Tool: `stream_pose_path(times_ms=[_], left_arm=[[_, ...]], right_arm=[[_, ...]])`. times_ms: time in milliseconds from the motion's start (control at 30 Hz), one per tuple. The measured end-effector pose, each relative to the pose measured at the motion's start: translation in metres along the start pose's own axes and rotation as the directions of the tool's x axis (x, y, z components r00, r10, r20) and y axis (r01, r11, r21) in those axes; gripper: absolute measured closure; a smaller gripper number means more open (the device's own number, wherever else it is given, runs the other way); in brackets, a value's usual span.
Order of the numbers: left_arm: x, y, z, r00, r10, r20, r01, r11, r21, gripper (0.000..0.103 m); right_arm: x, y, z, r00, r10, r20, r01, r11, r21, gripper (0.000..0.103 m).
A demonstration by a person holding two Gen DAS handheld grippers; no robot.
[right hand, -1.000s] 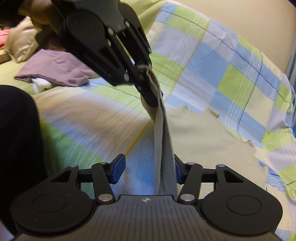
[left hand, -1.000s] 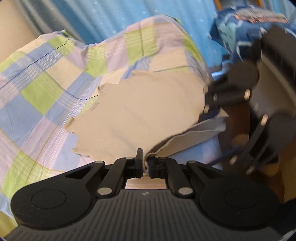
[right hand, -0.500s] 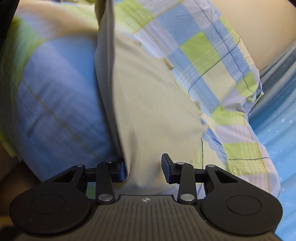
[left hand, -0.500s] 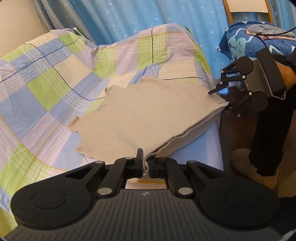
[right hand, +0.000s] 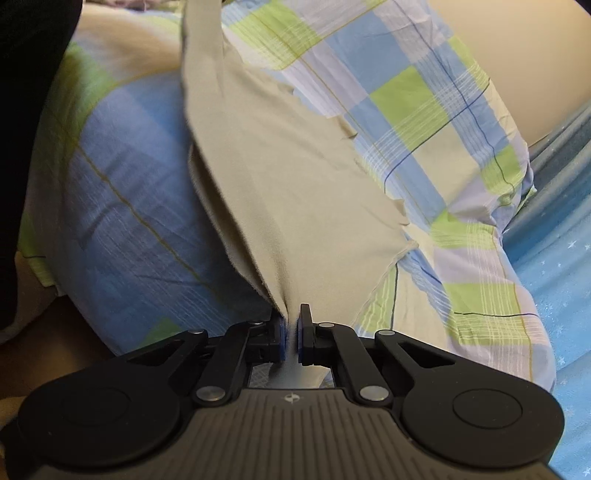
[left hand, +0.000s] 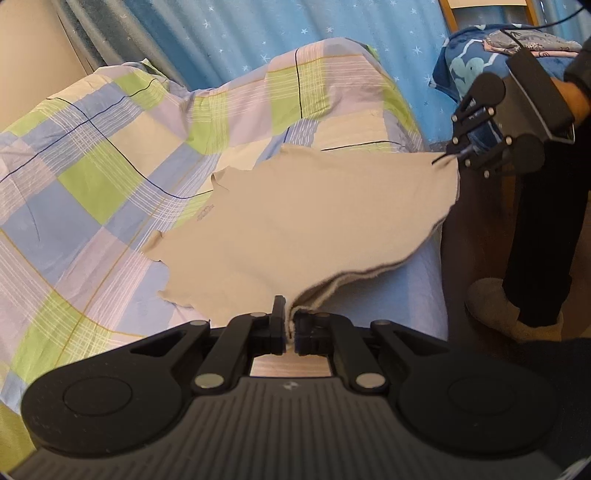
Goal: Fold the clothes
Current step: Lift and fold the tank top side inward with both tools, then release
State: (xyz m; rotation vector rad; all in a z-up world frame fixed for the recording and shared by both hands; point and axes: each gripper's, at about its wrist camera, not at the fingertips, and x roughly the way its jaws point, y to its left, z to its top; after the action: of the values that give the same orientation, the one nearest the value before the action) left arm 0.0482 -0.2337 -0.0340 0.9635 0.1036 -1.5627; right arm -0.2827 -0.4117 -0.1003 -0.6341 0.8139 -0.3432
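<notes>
A beige T-shirt (left hand: 303, 221) lies spread on a bed with a checked blue, green and lilac sheet (left hand: 92, 177). My left gripper (left hand: 290, 328) is shut on one corner of its hem, near the bed's edge. My right gripper (left hand: 448, 157) pinches the opposite hem corner at the right of the left wrist view, so the hem hangs stretched between the two. In the right wrist view the right gripper (right hand: 290, 336) is shut on the beige T-shirt (right hand: 280, 173), which runs away from it over the checked sheet (right hand: 424, 110).
A blue starred curtain (left hand: 258, 33) hangs behind the bed. A blue patterned cushion (left hand: 469, 70) sits on a chair at the upper right. A person's dark trouser leg (left hand: 535, 240) and grey slipper (left hand: 509, 310) stand beside the bed's edge.
The right gripper has moved away along the hem from the left one and closed on the far corner. The shirt's hem is now pulled out wide between both grippers.
</notes>
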Motion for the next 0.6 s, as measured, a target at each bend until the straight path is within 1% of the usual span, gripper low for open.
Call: stream_pose_path(times_ms=[233, 300, 333, 367, 467, 533, 600], left_arm=[[-0.046, -0.005, -0.004, 1.0, -0.017, 0.019, 0.019, 0.996, -0.083, 0.101], [-0.051, 0.002, -0.001, 0.999, -0.019, 0.027, 0.022, 0.993, -0.114, 0.101], [-0.048, 0.01, 0.002, 0.999, -0.018, 0.026, 0.021, 0.991, -0.135, 0.101], [-0.043, 0.018, 0.006, 1.0, -0.016, 0.025, 0.02, 0.988, -0.156, 0.101], [-0.01, 0.051, 0.014, 1.0, -0.023, 0.0, 0.022, 0.97, -0.243, 0.101], [0.022, 0.074, 0.015, 0.999, -0.041, -0.024, 0.032, 0.954, -0.299, 0.101], [0.057, 0.094, 0.013, 0.997, -0.061, -0.046, 0.041, 0.934, -0.355, 0.101]], right_arm=[[-0.072, -0.013, 0.029, 0.994, 0.106, 0.034, -0.107, 0.994, 0.017, 0.099], [-0.082, -0.025, 0.035, 0.991, 0.129, 0.041, -0.129, 0.991, 0.015, 0.1], [-0.082, -0.034, 0.038, 0.989, 0.141, 0.041, -0.141, 0.99, 0.018, 0.1], [-0.076, -0.045, 0.041, 0.986, 0.16, 0.04, -0.161, 0.987, 0.03, 0.1], [-0.046, -0.084, 0.049, 0.973, 0.226, 0.039, -0.229, 0.969, 0.089, 0.1], [-0.012, -0.106, 0.052, 0.967, 0.256, 0.01, -0.256, 0.961, 0.105, 0.099], [0.032, -0.126, 0.054, 0.954, 0.297, -0.041, -0.288, 0.946, 0.147, 0.099]])
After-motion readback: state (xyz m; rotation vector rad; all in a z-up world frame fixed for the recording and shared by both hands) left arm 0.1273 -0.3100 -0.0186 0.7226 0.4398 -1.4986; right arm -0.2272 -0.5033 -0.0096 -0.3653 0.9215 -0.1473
